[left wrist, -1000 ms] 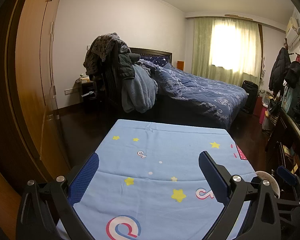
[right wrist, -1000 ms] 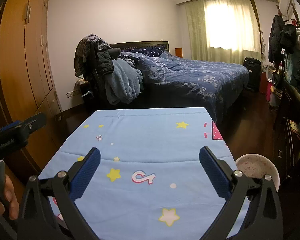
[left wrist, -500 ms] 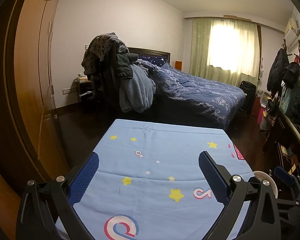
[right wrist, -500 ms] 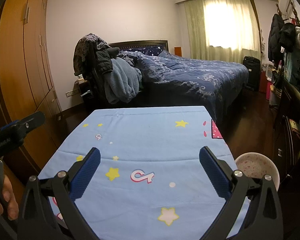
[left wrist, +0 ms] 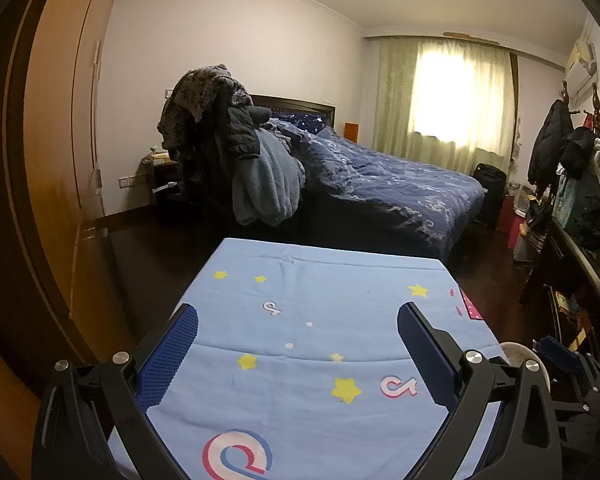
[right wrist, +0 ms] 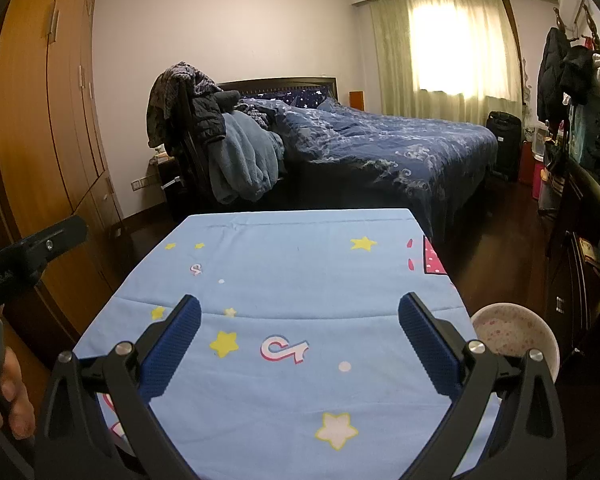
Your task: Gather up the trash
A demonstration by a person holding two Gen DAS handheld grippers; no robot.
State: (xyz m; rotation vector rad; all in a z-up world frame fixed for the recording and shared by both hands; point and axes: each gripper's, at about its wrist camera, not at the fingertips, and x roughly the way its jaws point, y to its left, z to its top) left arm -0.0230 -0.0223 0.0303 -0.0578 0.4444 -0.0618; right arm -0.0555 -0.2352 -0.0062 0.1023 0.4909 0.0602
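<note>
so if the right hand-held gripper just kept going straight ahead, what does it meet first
Probably the blue star-print cloth on the table: the right hand-held gripper is open above it, nothing between. Depth is unclear; the bed lies beyond.

Dim room, window (left wrist: pixel 456 108) glaring behind curtains; fisheye edges bend, perhaps slightly soft.

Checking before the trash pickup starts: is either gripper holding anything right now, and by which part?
Nothing is held. The left gripper and right gripper both hover with jaws wide open above the blue star-print cloth.
</note>
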